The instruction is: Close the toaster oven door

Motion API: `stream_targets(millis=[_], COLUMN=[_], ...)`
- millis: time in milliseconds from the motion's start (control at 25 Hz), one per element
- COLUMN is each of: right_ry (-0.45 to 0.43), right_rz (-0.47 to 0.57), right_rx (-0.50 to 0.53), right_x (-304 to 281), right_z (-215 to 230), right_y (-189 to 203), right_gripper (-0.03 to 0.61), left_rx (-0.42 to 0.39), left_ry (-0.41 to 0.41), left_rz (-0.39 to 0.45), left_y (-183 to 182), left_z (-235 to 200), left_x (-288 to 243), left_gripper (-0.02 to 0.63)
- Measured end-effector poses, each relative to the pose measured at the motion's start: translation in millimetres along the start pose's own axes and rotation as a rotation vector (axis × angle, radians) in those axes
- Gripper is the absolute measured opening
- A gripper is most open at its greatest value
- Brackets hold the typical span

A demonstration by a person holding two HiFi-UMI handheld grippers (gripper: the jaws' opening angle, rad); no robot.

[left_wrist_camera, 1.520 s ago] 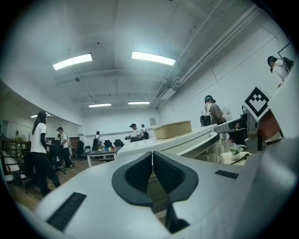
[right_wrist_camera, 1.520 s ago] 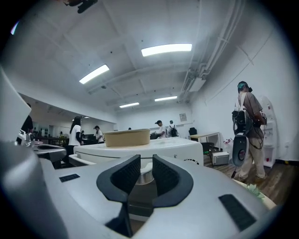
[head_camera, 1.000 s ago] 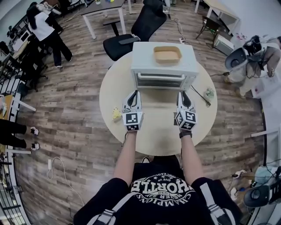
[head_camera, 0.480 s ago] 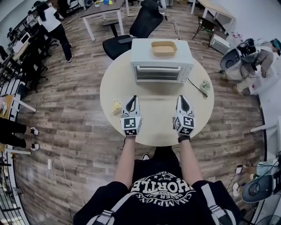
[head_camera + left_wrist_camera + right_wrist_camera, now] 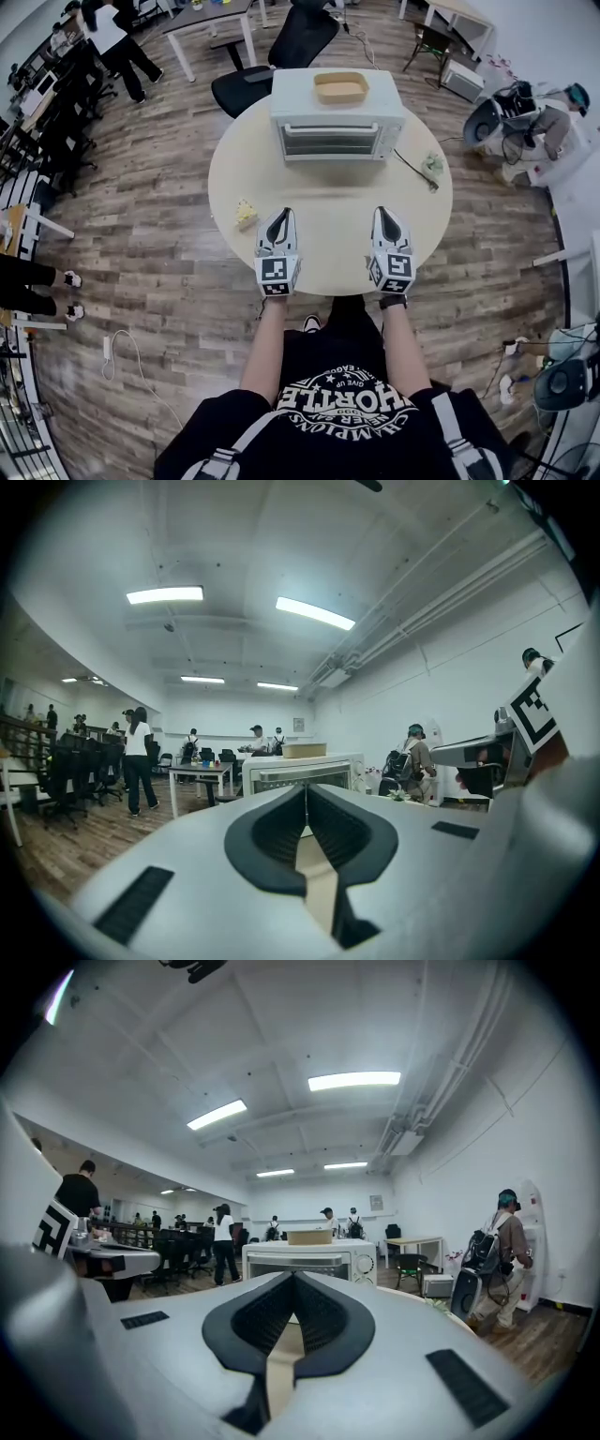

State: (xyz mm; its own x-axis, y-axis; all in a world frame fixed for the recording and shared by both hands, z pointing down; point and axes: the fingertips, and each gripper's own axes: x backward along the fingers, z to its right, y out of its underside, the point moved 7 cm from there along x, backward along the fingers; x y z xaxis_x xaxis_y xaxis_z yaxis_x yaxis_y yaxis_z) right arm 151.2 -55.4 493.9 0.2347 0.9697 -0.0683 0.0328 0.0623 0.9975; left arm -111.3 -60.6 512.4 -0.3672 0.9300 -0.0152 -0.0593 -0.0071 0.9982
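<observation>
The white toaster oven (image 5: 337, 117) stands at the far side of the round table (image 5: 328, 248), its glass door closed upright. It shows ahead in the left gripper view (image 5: 300, 772) and in the right gripper view (image 5: 309, 1258). My left gripper (image 5: 279, 216) and right gripper (image 5: 386, 212) hover side by side over the table's near half, well short of the oven and pointing at it. The jaws of both meet at the tips, left gripper (image 5: 305, 794) and right gripper (image 5: 293, 1279), with nothing between them.
A tan tray (image 5: 340, 87) lies on top of the oven. A small yellow object (image 5: 246, 214) sits left of my left gripper. A green item (image 5: 432, 166) and a cable (image 5: 410, 167) lie at the table's right. A black office chair (image 5: 281, 52) stands behind the oven.
Both grippers have drawn back from the oven front toward the table's near edge. The oven door stays closed throughout.
</observation>
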Motion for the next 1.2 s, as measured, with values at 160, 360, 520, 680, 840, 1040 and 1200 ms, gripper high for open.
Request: stream_targets(millis=[160,360,520,680,840,1040,1200], right_ry=[0.004,0.012,0.010,-0.001,-0.007,-0.014,-0.032], right_rz=[-0.007,-0.048,-0.065,-0.082,-0.086,-0.073,-0.095], right_rx=[-0.007,0.019,-0.020,-0.017,-0.008,0.000,-0.015], right_x=[13.6,16.7,18.2,15.2,16.7,17.5,13.4], right_z=[-0.1,-3.4,-5.5,-6.3,-5.7,-11.7,-14.1], right_y=[2.2,-5.9,-25.0,-47.3,-65.0,-73.0,-62.9], right_gripper=[0.019,0.020,0.020,0.018,0.018,0.018,0.018], left_rx=[0.005,-0.003,-0.009,-0.015,-0.013,0.005,0.024], left_ry=[-0.001,0.011,-0.010,-0.051,-0.051,-0.062,-0.063], left_rz=[-0.009,-0.025,-0.081,-0.063,-0.049,-0.049,-0.067], left_y=[3.5,-10.0,-34.2,-57.9,-66.8,-65.0,-61.4], left_z=[6.9,8.2,-6.6,-26.6,-30.7,-34.0,-31.5], left_x=[10.0,15.1,18.9,26.7,34.2,36.0,31.9], left_gripper=[0.025,0.025,0.025,0.025,0.025,0.025,0.025])
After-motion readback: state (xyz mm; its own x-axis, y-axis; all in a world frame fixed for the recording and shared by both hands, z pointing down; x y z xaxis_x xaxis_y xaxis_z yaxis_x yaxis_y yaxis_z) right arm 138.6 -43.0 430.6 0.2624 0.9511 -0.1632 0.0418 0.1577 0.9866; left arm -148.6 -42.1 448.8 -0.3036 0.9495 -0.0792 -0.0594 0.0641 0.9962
